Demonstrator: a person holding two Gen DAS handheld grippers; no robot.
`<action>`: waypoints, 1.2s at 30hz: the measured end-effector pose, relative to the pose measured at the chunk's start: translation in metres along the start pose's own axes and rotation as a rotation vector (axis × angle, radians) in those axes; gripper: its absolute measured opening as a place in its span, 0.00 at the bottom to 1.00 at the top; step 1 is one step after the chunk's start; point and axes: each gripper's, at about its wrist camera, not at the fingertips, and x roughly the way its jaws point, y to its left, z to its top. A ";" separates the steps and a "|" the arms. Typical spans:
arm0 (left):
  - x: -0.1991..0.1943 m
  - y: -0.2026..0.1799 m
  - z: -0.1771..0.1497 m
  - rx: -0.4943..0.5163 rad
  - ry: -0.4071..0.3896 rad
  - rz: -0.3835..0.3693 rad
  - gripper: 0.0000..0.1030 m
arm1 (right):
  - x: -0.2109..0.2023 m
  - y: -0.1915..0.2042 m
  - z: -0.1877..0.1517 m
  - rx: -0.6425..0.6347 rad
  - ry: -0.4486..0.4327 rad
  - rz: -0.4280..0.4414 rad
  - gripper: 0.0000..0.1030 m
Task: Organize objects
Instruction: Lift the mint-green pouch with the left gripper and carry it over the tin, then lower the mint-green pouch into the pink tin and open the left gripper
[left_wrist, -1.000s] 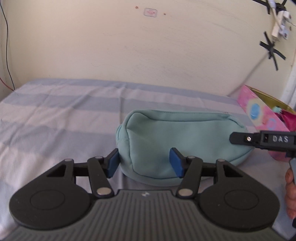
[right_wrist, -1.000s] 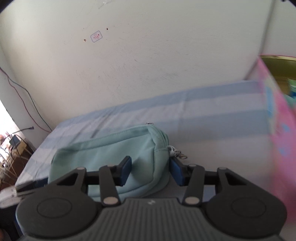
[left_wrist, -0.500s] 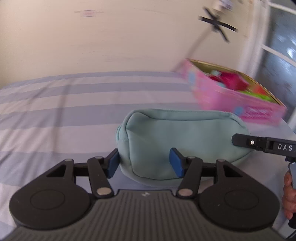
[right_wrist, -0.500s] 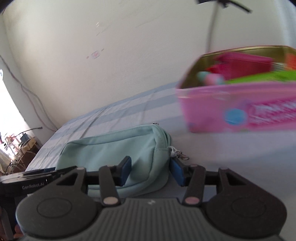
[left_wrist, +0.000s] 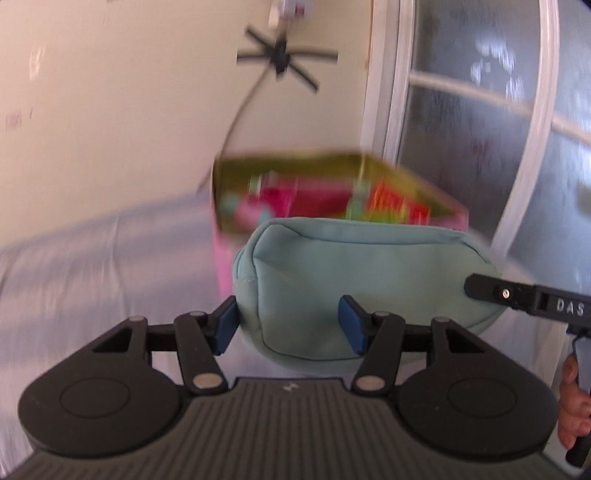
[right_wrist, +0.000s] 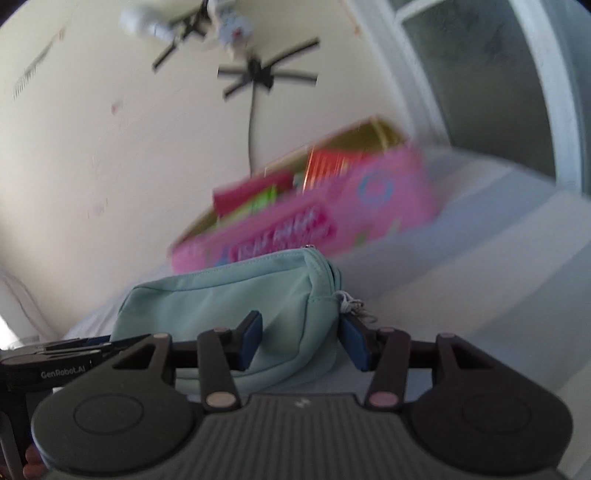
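"DAS" reads in white on the right gripper's arm where it crosses the left view, and "GenRobot.AI" on the left gripper's body at the edge of the right view; the lettering on the pink box (right_wrist: 306, 221) is too blurred to read.

The left gripper (left_wrist: 291, 325) clamps one end of the teal pouch (left_wrist: 354, 280), its blue pads (left_wrist: 225, 325) pressed into the fabric on either side. The right gripper (right_wrist: 303, 341) pinches the other end, beside the zipper pull (right_wrist: 349, 304), with one pad sunk into the pouch face and the other against the end seam. Both hold at moderate width, closed on the pouch.

The pouch hangs between the two grippers, clear of the striped bed (left_wrist: 92, 266), in front of the box (its open top shows red and green items).

A second ago the pouch sat on the bed with the box off at the right edge of view; now the box fills the middle behind it, and a window (left_wrist: 480, 122) has come into view.
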 end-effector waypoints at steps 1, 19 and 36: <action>0.002 -0.002 0.015 -0.001 -0.020 -0.002 0.59 | -0.002 0.000 0.012 -0.013 -0.028 0.009 0.46; 0.174 0.007 0.120 -0.032 0.035 0.101 0.64 | 0.190 -0.050 0.203 -0.060 0.164 -0.038 0.52; 0.048 -0.032 0.074 0.046 -0.085 0.178 0.74 | 0.078 -0.028 0.144 -0.081 -0.148 -0.031 0.85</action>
